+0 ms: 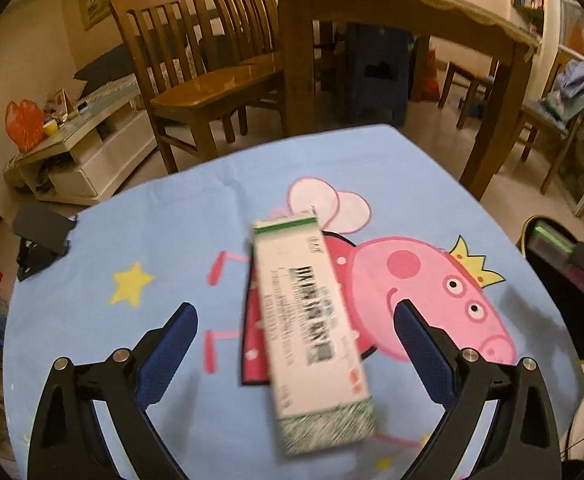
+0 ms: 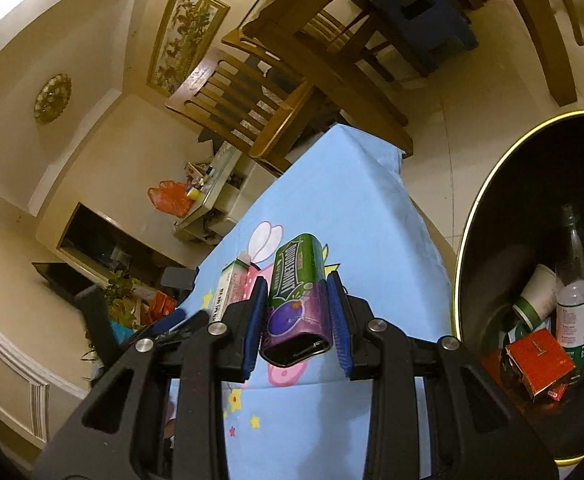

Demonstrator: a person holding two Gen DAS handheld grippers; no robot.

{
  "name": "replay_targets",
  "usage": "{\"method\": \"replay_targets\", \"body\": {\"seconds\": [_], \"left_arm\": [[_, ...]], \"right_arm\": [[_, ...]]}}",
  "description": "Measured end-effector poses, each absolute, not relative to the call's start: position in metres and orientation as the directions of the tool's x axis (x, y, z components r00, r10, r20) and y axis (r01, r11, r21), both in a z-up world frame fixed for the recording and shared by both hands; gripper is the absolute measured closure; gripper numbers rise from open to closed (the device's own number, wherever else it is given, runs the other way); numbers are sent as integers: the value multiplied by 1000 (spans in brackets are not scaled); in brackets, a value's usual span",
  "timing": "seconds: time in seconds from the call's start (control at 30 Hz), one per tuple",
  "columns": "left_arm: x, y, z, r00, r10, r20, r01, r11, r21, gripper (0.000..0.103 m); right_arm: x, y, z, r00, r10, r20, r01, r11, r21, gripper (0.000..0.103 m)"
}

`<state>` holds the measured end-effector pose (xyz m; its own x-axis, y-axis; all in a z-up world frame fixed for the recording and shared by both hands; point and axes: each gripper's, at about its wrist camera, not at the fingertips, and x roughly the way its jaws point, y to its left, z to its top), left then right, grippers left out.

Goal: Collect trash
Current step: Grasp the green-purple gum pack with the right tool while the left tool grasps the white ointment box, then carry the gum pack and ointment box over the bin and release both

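Doublemint gum tin [image 2: 297, 300] sat pinched between the right gripper's [image 2: 296, 286] jaws, above the desk [image 2: 371, 208], the bin [image 2: 467, 220] just right. Left gripper's [image 1: 295, 320] jaws stood spread around a white-green carton [image 1: 311, 332].

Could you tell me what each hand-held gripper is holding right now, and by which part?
The right hand-held gripper clamps the green-and-purple gum container by its two sides, near its open end. The left hand-held gripper is open, holding nothing.

Gum pack [image 2: 297, 300], green and purple: "DOUBLEMINT" along its green end. Clear bottle [image 2: 577, 292] in bin: label letter "K", rest unreadable. White-green carton [image 1: 311, 332]: barcode, print too blurred.
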<state>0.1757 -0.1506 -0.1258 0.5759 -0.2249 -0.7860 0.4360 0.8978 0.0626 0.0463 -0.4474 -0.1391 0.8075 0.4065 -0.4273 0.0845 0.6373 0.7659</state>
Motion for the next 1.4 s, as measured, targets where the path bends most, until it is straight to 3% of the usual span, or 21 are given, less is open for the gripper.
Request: {"method": "replay_targets", "body": {"seconds": [0.03,0.1,0.13,0.3,0.57,0.67,0.9,1.2,1.4], "left_arm": [[179,-153,-130,566,-221,-794,432,900,57,16],[184,-155,-143,512,-237,-826,435,900,11,50],[185,-154,-146,490,-258,-833,444,896,-17,58],[178,-118,-139,513,-270,-815,361,929,-80,58],[163,-15,-147,560,-97,-823,166,986,-4,58],[157,-4,-142,569,-115,-814,160,987,-28,58],[132,-49,-101,652,-189,-735,272,962,-7,58],[104,-146,-77,645,-309,-699,447,894,18,58],[86,-188,-70,661,-337,-671,501,863,60,58]], "right_arm": [[46,-447,-139,807,412,-424,79,635,768,72],[50,-440,-141,809,415,-416,74,631,772,72],[50,-440,-141,811,416,-411,71,628,775,72],[45,-445,-138,827,406,-390,57,629,775,72],[48,-436,-137,823,407,-397,51,642,765,72],[49,-427,-133,822,396,-410,52,664,746,72],[50,-401,-116,807,331,-490,61,777,626,72],[21,-389,-81,819,203,-537,78,888,454,72],[13,-416,-97,800,176,-574,132,881,454,72]]}}
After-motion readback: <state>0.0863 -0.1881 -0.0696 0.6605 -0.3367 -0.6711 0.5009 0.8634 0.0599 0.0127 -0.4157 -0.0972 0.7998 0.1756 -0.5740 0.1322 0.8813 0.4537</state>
